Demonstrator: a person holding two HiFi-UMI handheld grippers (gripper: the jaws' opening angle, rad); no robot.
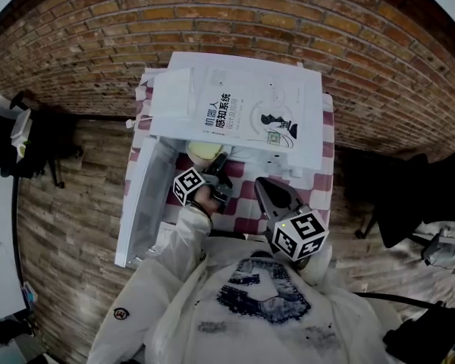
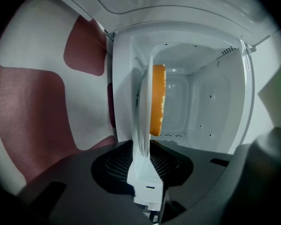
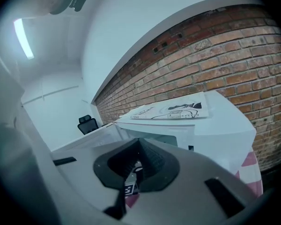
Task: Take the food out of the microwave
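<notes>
Your left tongs (image 2: 144, 172) are pinched shut on the rim of the white plate (image 2: 143, 116) carrying the orange food (image 2: 158, 100) at the mouth of the open microwave (image 2: 215, 102), so the grasp looks made and drawing it clear remains, while your right tongs (image 3: 131, 172), closed and empty, hang outside the microwave's front.

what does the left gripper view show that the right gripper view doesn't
Only the left gripper view: the microwave's inside, and the left gripper shut on a white plate seen edge-on, with orange food on it. Only the right gripper view: the brick wall, the book on the microwave's top, an office chair. Both: the white microwave and the red-and-white cloth.
</notes>
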